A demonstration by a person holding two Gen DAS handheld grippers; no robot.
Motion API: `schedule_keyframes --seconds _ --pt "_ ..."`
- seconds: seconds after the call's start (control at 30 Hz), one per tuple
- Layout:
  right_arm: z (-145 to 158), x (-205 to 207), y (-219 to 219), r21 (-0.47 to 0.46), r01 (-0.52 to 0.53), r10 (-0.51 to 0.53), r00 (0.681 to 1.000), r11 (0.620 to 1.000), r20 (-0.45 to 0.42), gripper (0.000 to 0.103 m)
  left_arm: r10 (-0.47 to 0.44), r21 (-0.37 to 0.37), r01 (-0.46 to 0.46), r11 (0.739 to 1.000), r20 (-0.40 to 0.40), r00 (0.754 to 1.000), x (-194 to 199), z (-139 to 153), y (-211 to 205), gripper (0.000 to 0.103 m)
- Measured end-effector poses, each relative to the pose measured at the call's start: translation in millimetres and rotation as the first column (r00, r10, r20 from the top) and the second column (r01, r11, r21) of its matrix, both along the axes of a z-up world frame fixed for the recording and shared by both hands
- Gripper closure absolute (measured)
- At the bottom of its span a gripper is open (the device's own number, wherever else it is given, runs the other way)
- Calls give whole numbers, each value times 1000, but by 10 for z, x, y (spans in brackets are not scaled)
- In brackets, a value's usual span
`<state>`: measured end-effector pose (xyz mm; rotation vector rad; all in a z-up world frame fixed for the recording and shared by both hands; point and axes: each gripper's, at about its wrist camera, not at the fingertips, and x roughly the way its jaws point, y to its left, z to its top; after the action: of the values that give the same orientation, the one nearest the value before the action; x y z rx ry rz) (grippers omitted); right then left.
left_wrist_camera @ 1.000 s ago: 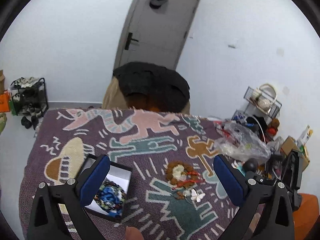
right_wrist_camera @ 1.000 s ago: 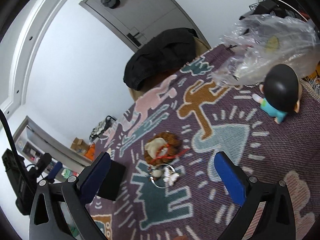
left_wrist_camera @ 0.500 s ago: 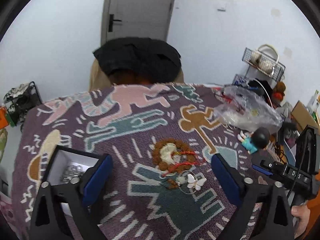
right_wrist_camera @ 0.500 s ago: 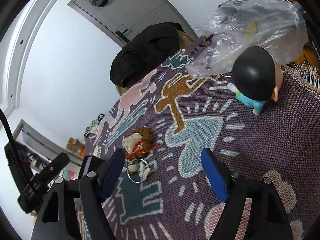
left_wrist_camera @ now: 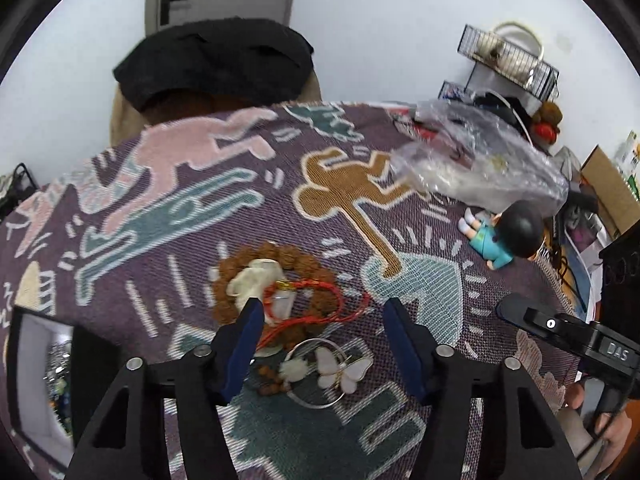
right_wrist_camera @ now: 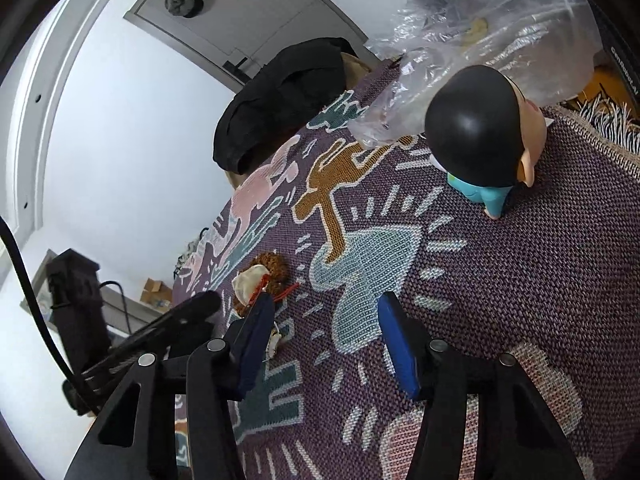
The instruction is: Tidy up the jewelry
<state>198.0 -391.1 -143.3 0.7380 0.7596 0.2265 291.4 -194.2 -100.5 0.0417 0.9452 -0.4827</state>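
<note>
Landmark: the jewelry pile [left_wrist_camera: 288,312] on the patterned cloth [left_wrist_camera: 192,208].

Left gripper [left_wrist_camera: 324,332]: jaws partly apart and have just been closing. The pile lies on the cloth in the gap between them; the pads press on nothing. Left pad overlaps the pile's left edge in the left wrist view; contact cannot be told.

Pile contents: brown bead bracelet [left_wrist_camera: 276,280] ringed around a pale pouch [left_wrist_camera: 256,280], red cord [left_wrist_camera: 320,308] looped across both. Just on the near side of the bracelet, a wire hoop [left_wrist_camera: 320,376] with a white butterfly charm [left_wrist_camera: 344,368].

Box [left_wrist_camera: 44,368]: open, black walls, white lining, left of the pile at the cloth's near-left edge. Contents blurred.

Right gripper [right_wrist_camera: 326,336]: jaws partly apart, also just been closing, only bare cloth between them. It stands right of the pile; in the right wrist view the pile [right_wrist_camera: 260,280] sits just beyond its left finger.

Doll [left_wrist_camera: 504,236], black hair and teal clothes: lying on the cloth well right of the pile. Clear plastic bag [left_wrist_camera: 480,164] just beyond the doll.

Dark jacket [left_wrist_camera: 216,60] draped over a chair at the cloth's far edge.
</note>
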Motion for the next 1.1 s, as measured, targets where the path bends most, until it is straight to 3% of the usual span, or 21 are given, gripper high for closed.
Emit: schedule_keyframes --seconds 0.27,0.37,0.4,0.43,0.67,1.1 --pt "-47 49 -44 13 4 -4 1000 1000 -10 48 -12 60 15 998 -45 999 177 -233 -225 47" --pt "-59 77 -36 15 2 -2 1000 1000 -11 48 -20 105 25 994 -44 999 226 -319 -308 64" --pt "-61 87 -26 14 1 -1 1000 1000 -12 48 -19 116 24 993 -49 999 241 -347 -315 78" --pt "-60 96 -17 13 -1 1 1000 1000 -13 48 -8 133 13 991 -43 999 253 -368 -308 83" --pt "-69 231 117 29 -28 29 999 999 -18 56 5 70 -5 998 -9 1000 210 -213 -126 84" --pt "-27 409 535 71 -106 107 994 992 -6 57 23 -64 -23 998 -1 1000 94 175 296 84"
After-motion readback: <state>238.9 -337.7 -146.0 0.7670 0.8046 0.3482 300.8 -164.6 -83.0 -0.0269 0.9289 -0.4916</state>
